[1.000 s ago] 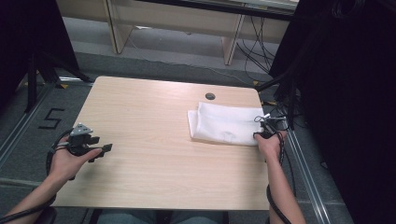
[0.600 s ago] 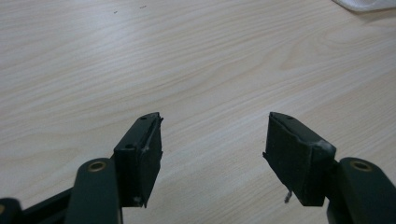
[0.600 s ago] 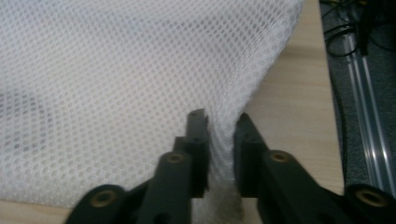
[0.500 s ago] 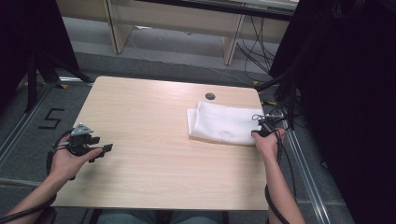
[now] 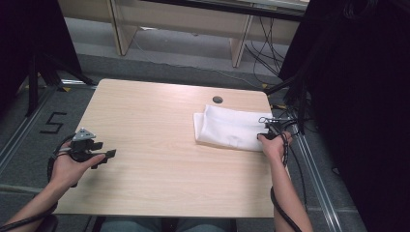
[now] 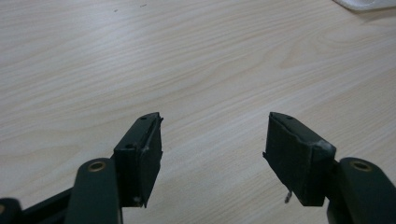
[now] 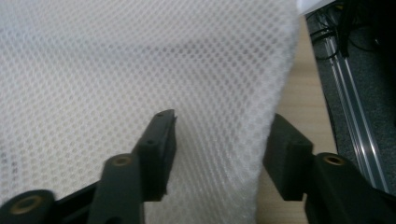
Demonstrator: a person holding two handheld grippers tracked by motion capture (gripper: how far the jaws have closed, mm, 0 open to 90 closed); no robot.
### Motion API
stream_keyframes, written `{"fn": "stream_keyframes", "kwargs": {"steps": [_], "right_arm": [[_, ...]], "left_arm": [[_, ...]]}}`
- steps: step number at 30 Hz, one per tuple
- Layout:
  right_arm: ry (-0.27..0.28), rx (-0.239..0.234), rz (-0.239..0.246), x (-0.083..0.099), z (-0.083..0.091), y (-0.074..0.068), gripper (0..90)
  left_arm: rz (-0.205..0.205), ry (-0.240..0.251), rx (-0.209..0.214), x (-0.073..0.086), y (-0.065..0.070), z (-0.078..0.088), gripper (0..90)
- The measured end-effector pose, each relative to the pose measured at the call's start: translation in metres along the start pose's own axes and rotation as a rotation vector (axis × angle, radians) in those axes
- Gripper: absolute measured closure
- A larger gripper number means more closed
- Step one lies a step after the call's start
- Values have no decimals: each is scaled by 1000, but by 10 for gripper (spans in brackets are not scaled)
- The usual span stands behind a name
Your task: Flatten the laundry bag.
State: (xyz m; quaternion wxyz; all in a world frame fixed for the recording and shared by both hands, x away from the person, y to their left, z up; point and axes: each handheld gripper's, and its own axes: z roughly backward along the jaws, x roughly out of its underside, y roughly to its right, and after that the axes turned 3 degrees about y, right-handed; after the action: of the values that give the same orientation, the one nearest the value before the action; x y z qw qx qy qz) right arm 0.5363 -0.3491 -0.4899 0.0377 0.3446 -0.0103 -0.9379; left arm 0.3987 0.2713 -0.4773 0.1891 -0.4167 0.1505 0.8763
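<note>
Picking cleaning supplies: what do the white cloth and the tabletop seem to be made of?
White cloth: looks like a soft synthetic mesh, matte, with a fine honeycomb of holes, folded. Tabletop: pale wood-grain surface, probably laminate, with a smooth low sheen and printed-looking streaks.

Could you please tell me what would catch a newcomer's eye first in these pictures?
Most striking is the white mesh cloth, folded at the right side of the pale wooden table. The right gripper sits at its right edge; its jaws have just been opening, and the cloth's edge lies between them without being pinched. The left gripper hangs open over bare wood at the table's left edge.
</note>
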Motion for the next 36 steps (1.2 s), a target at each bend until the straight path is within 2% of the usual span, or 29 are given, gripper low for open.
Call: {"fn": "stream_keyframes", "kwargs": {"steps": [1,2,3,4,6,9,15,19,20,22,25,26,27,29,30,32,33,35,36], "right_arm": [[-9,5,-1,0,0,-2,611],[-8,-11,37,0,-1,-6,707],[-13,-4,52,-1,0,-8,745],[-13,-4,52,-1,0,-8,745],[-19,8,78,-3,1,-11,822],[-5,-5,97,-2,1,-11,863],[-7,1,136,0,3,-14,876],[-10,-33,143,0,4,-16,879],[-3,-26,158,1,4,-16,879],[-5,-53,183,3,7,-24,880],[-12,-61,189,4,8,-29,880],[-1,-88,208,4,8,-30,880],[-15,-96,201,7,12,-39,880],[-7,-106,203,7,12,-41,880],[-19,-112,200,8,14,-46,880],[-25,-129,214,9,19,-57,879],[-25,-153,235,11,22,-67,879],[-26,-159,239,12,24,-72,879],[-24,-173,250,15,26,-82,879]], "left_arm": [[-1,0,-5,0,0,0,360],[4,-1,-2,1,0,0,361],[4,-2,-2,1,0,0,360],[4,-2,-2,1,0,0,361],[4,-1,-5,1,0,0,361],[1,-3,-4,1,0,1,361],[-3,-7,3,1,0,0,360],[-8,-12,-1,1,1,-1,360],[-3,-10,2,1,1,-1,360],[-1,-7,5,1,2,-2,360],[-2,-7,2,1,2,-2,360],[2,-4,2,0,3,-2,360],[1,-5,2,0,3,-2,360],[2,-8,8,0,3,-2,360],[8,1,8,0,5,-3,360],[3,4,14,-2,6,-4,362],[1,6,23,-4,7,-4,363],[5,6,35,-5,9,-5,364],[7,9,40,-6,10,-5,366]]}}
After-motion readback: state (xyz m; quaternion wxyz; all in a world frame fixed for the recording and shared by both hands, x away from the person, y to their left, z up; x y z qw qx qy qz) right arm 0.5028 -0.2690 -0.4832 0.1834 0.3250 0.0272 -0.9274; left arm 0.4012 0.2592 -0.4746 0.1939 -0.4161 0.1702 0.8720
